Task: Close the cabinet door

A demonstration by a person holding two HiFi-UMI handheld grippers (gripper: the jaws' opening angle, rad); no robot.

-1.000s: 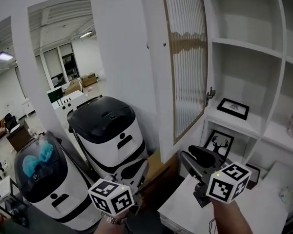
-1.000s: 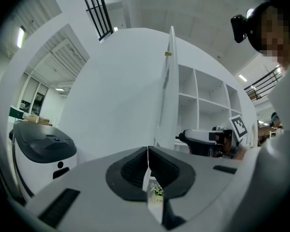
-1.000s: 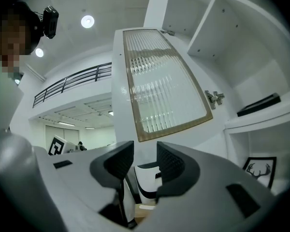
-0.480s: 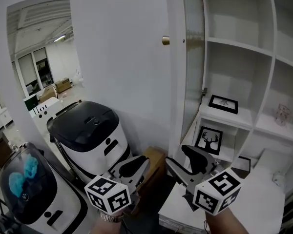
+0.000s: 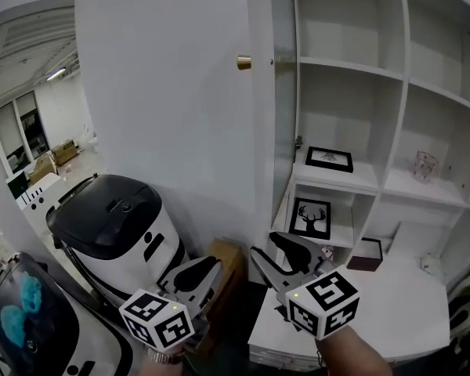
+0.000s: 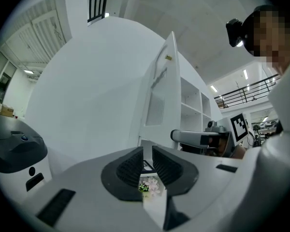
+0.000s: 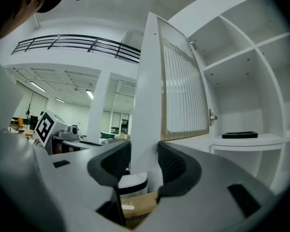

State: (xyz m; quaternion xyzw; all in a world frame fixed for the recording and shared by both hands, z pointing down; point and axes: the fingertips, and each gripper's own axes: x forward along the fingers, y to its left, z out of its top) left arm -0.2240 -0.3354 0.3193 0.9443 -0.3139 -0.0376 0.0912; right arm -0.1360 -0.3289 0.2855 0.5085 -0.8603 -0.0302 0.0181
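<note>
The cabinet door [image 5: 283,116] stands open, swung out from the left side of the white cabinet [image 5: 352,69]. The head view catches it almost edge-on, with its round brass knob [image 5: 244,63] sticking out to the left. From the right gripper view the door [image 7: 183,91] shows its ribbed glass panel in a white frame, hinged on the side toward the shelves.

The right claw [image 5: 265,245] sits below the door's lower end and points level toward it. In its own view the white upright of the door's free edge runs down into the gap of the claw [image 7: 144,153]. The jaws stand apart, having just been closing, and the pads do not appear to press on the door.

The left claw [image 5: 200,276] is off to the left, well apart from the door. Its jaws [image 6: 147,158] are only narrowly parted, with nothing held.

Inside the cabinet a framed picture [image 5: 329,159] lies on a shelf and a deer picture [image 5: 309,218] stands in the compartment below. A white counter [image 5: 407,304] lies under the right hand. A white machine with a black top [image 5: 110,225] stands to the left by the wall.
</note>
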